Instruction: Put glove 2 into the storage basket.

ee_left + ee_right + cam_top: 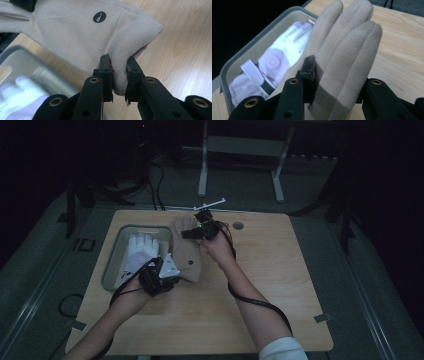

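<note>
A beige fleece glove (186,251) hangs stretched between my two grippers just above the wooden table, beside a grey tray (111,265). My left gripper (119,75) is shut on the glove's cuff edge (120,75), pinching a fold of fabric. My right gripper (334,75) is shut on the glove's fingers (347,50), which stick up past its jaws. In the high view the left gripper (161,275) is at the glove's near end and the right gripper (197,231) at its far end. A white glove (138,252) lies in the tray (239,57).
The tray sits at the table's left side, its right rim next to the beige glove. A small round hole (238,226) marks the table's far edge. Bare wood spreads to the right (280,270). Dark floor and a frame's legs lie beyond the table.
</note>
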Tool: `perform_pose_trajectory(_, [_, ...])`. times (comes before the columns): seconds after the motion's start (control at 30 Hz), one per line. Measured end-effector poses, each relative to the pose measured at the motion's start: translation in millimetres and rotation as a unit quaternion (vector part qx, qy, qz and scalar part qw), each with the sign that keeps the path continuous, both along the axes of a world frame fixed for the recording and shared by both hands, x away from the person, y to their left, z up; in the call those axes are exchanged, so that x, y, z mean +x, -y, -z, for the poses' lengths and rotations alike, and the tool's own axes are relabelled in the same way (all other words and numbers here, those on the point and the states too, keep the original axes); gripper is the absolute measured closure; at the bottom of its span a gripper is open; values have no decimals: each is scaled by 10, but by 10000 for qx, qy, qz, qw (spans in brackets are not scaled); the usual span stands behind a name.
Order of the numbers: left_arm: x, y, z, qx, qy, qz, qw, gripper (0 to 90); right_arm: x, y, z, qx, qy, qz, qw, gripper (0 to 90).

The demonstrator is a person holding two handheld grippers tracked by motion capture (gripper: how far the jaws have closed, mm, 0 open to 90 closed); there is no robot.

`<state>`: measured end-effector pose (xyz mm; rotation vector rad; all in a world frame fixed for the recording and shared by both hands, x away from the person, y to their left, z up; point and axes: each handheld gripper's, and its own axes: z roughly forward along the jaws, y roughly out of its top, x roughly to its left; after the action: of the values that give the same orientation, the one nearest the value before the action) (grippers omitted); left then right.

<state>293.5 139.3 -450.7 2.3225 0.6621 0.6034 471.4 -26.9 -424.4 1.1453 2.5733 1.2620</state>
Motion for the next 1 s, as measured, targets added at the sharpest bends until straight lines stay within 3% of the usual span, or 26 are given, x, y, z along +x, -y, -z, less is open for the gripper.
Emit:
perform_pose_trajectory(0.23, [-60,-355,27,-46,-58,-260,9996,795,-3,-385,15,40,-31,-205,9998,647])
perform_pose_trajectory(0.53, [-93,-668,126,-20,-185,-558,9983,795,38,-834,106,-72,-112,-438,9990,647])
perform_pose_trajectory(0.8, [-107,-904,188,111,-305,-790,9963,795,43,-1154,172,-195,-81,-623,9978,646])
perform_pose_trajectory(1.0, [-57,-1040,279,26,-439,-906,9949,794,64,-1307,260,-336,-39,-682,9971,644])
